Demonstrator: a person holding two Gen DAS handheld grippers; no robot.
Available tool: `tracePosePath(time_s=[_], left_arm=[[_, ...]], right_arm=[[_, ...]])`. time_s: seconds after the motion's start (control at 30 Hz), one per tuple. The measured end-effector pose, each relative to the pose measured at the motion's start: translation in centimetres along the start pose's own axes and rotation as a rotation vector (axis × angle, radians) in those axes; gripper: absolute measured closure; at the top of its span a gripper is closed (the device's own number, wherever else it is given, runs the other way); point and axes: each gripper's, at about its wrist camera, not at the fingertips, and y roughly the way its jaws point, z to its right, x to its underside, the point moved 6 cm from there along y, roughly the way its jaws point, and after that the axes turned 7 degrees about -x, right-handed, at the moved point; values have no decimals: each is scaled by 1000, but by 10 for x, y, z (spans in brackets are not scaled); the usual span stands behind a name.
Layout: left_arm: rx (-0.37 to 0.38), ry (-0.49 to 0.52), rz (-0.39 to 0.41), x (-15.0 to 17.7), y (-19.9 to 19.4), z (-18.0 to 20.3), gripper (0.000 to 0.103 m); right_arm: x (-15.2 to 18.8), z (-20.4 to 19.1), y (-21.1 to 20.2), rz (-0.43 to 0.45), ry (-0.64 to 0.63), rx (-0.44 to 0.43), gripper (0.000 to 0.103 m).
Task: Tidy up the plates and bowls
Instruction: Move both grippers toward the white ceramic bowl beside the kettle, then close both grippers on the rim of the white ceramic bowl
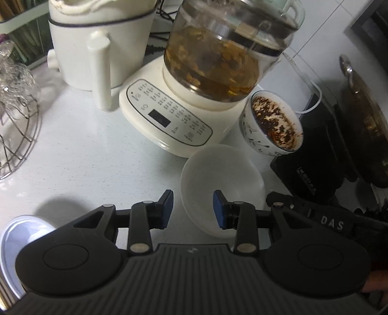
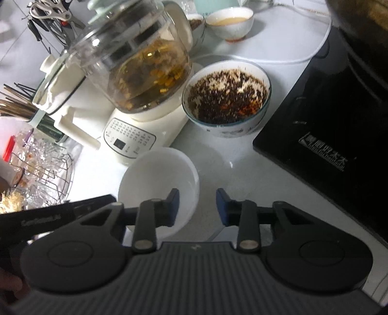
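Observation:
An empty white bowl (image 1: 222,184) (image 2: 160,179) stands on the white counter in front of the kettle base. My left gripper (image 1: 193,208) is open, with the bowl's left rim between its fingers. My right gripper (image 2: 197,206) is open, its left finger over the bowl's right side. A patterned bowl (image 1: 271,126) (image 2: 226,97) full of dark flakes stands behind it. A white plate (image 1: 14,247) lies at the lower left in the left wrist view. A small bowl of pale liquid (image 2: 230,21) stands far back.
A glass kettle of tea (image 1: 225,48) (image 2: 143,67) sits on a cream base with a control panel (image 1: 167,114). A white appliance (image 1: 97,48) stands left. A wire rack with glassware (image 1: 17,109) (image 2: 41,169) is far left. A black induction cooker (image 2: 327,135) (image 1: 312,155) is right.

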Motion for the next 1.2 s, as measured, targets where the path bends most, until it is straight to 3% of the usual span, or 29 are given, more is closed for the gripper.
tracePosePath(time_s=[0.33,0.57,1.2], left_arm=[[9,-11,-30,0,30,1,65],[23,-27,-25,-3,34,1,84],[81,-54,14,-5,-21,5,84]], right_arm=[[9,8,24,-46,21,-41,74],[8,5,33,-62,20,-51,88],[-8,-10,-9,-4,4,-68,89]])
